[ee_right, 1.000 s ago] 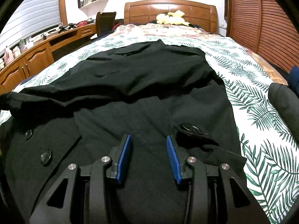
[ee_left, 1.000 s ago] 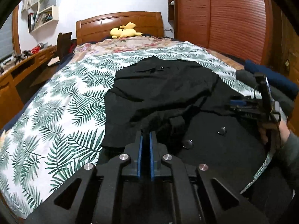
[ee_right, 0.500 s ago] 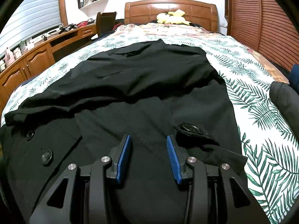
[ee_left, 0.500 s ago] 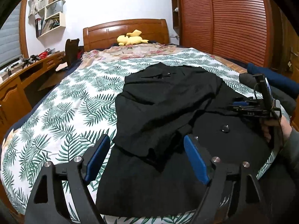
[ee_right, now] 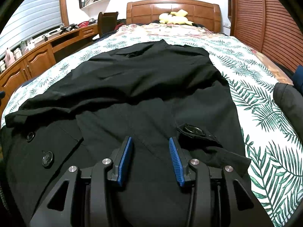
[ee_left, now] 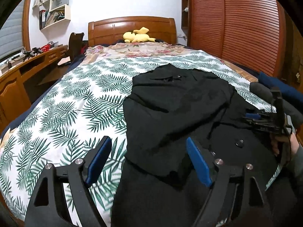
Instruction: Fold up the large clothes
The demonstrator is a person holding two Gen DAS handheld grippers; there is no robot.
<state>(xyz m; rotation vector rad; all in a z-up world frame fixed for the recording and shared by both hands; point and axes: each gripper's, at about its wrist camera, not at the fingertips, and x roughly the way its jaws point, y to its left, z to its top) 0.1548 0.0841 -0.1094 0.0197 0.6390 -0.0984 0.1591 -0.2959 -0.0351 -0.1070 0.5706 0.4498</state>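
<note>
We've got the coat (ee_left: 180, 117) half folded on the bed (ee_left: 62, 113), left claw (ee_left: 149, 160) and right claw (ee_right: 150, 159) both open and empty, so next we'd grab the hem.

The left hand-held gripper (ee_left: 147, 151) gapes wide, empty; the right hand-held gripper (ee_right: 150, 147) stands half-open, empty.

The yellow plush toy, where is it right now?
The plush toy lies at the head of the bed, against the wooden headboard, far beyond the black coat; both views show it top centre.
</note>
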